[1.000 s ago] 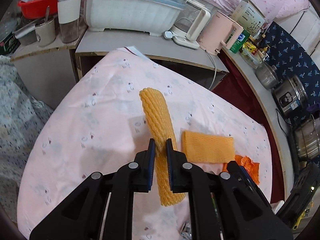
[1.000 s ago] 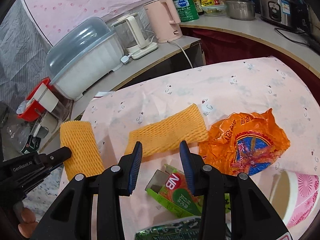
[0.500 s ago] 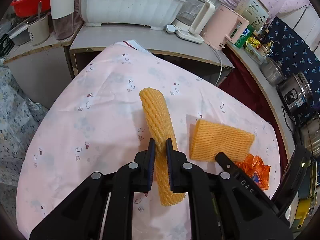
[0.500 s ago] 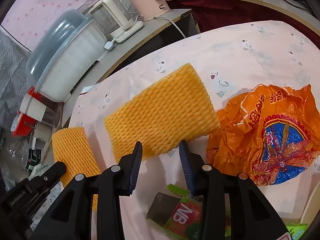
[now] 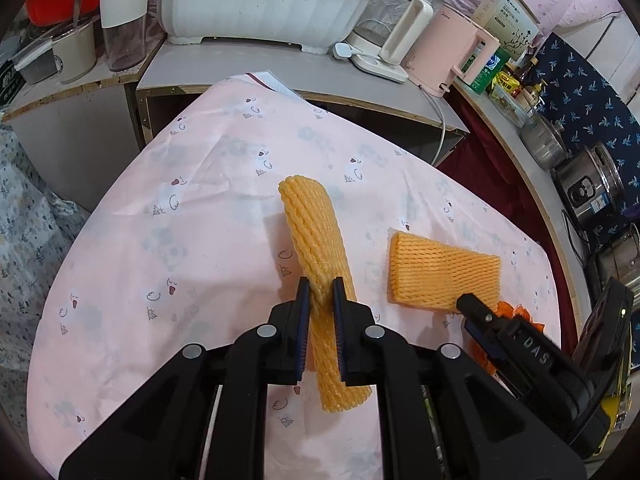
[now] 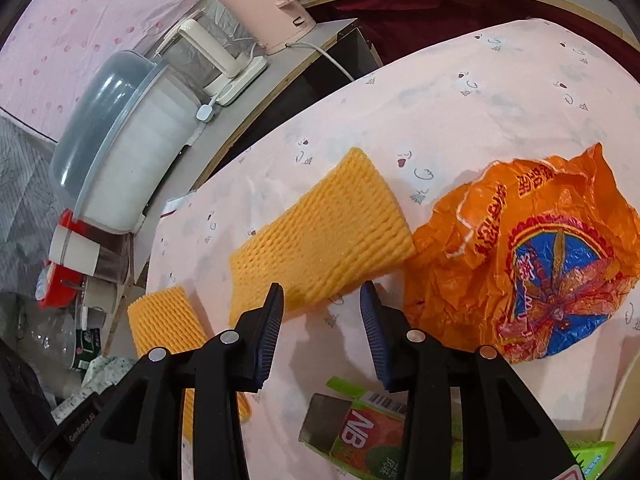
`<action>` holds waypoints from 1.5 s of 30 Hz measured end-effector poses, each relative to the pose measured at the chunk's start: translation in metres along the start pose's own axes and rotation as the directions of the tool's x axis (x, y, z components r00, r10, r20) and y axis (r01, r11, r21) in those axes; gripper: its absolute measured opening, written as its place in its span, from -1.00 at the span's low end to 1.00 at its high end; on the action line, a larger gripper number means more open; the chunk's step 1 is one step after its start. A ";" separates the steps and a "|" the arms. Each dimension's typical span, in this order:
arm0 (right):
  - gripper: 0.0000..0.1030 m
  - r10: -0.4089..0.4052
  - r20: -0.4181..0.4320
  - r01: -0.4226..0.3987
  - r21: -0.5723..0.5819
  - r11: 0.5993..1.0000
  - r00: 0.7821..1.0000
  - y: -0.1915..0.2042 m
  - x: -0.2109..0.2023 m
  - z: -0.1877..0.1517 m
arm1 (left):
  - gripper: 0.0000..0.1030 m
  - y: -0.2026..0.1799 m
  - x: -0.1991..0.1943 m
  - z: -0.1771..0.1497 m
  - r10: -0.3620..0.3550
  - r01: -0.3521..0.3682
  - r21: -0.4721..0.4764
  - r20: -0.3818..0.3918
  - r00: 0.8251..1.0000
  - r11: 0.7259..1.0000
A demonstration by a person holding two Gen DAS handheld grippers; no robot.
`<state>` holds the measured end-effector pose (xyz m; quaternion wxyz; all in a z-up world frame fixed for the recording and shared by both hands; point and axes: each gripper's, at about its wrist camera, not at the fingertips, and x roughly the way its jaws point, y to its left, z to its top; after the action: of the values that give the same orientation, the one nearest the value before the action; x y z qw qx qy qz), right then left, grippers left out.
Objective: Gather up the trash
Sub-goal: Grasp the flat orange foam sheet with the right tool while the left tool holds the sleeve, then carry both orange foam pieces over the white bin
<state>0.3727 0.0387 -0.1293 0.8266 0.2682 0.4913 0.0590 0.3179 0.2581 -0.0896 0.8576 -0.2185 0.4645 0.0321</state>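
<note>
The left gripper (image 5: 320,300) stays clamped on 1 foam net sleeve (image 5: 316,248), held above the bench (image 5: 180,240). The right gripper (image 6: 322,320) has closed in on the second foam net sleeve (image 6: 320,236) lying beside the orange wrapper (image 6: 540,264); its jaws have just been opening, half wide and empty, so that pickup looks next.

A lived-in home kitchen. Along the counter at twelve o'clock stand a covered dish rack (image 5: 260,4), a glass kettle (image 5: 384,48) and a pink kettle (image 5: 456,54); toward three o'clock sit a steel pot (image 5: 544,146) and a rice cooker (image 5: 588,196). A pink printed cloth (image 5: 192,240) covers the surface, and flowered fabric hangs behind.
</note>
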 end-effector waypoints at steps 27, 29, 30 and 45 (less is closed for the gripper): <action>-0.82 0.004 0.151 0.004 -0.051 0.999 0.989 0.008 -0.076 0.003 | -0.79 -0.066 -0.048 -0.009 -0.028 0.022 0.094 0.067 0.997 0.995; -0.82 0.008 0.171 0.001 -0.051 0.999 0.985 0.001 -0.096 -0.002 | -0.79 -0.077 -0.060 -0.014 -0.043 0.034 0.111 0.076 0.996 0.993; -0.82 0.008 0.185 0.001 -0.051 0.999 0.983 -0.003 -0.108 -0.005 | -0.79 -0.083 -0.066 -0.017 -0.051 0.041 0.120 0.080 0.996 0.992; -0.81 -0.051 0.343 0.039 0.044 0.998 0.938 -0.105 -0.249 -0.031 | -0.79 -0.201 -0.121 -0.103 -0.169 0.141 0.315 0.064 0.983 0.939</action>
<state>0.2023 -0.1288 0.0005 0.8958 0.2781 0.3464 -0.0166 0.2206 0.0531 0.0290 0.9012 -0.1158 0.4058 -0.0988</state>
